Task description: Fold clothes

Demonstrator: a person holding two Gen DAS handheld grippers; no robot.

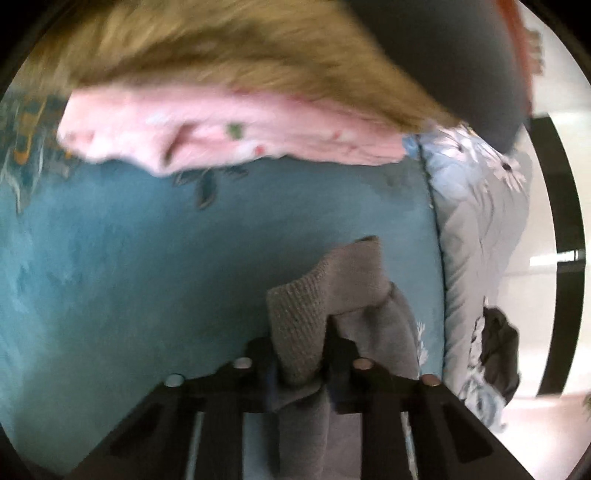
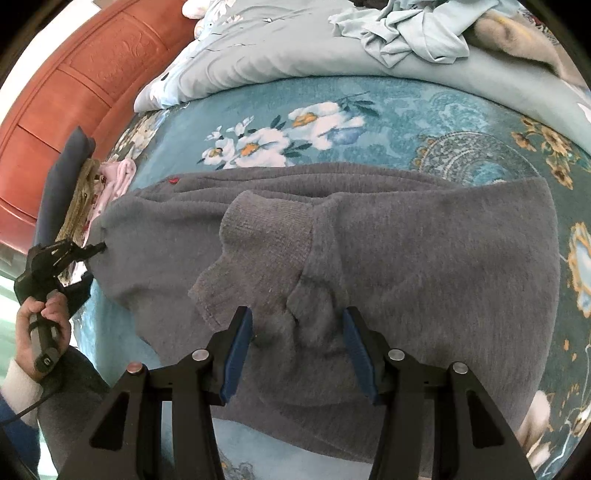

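Observation:
A grey knit sweater (image 2: 424, 258) lies spread on the teal floral bedspread (image 2: 406, 122), one sleeve with a ribbed cuff (image 2: 266, 236) folded over its body. My right gripper (image 2: 297, 325) is open just above the sweater's near part, jaws on either side of a fabric bump. My left gripper (image 1: 325, 332) is shut on a bunched edge of the sweater (image 1: 332, 291); it also shows in the right wrist view (image 2: 99, 249), gripping the sweater's left edge.
Folded clothes lie at the left: a pink floral piece (image 1: 240, 133), a tan fuzzy one (image 1: 221, 48) and a dark one (image 1: 461, 55). A grey-blue quilt (image 2: 295, 48) with crumpled pale clothes (image 2: 406, 29) lies at the back. A red wooden headboard (image 2: 74, 81) stands left.

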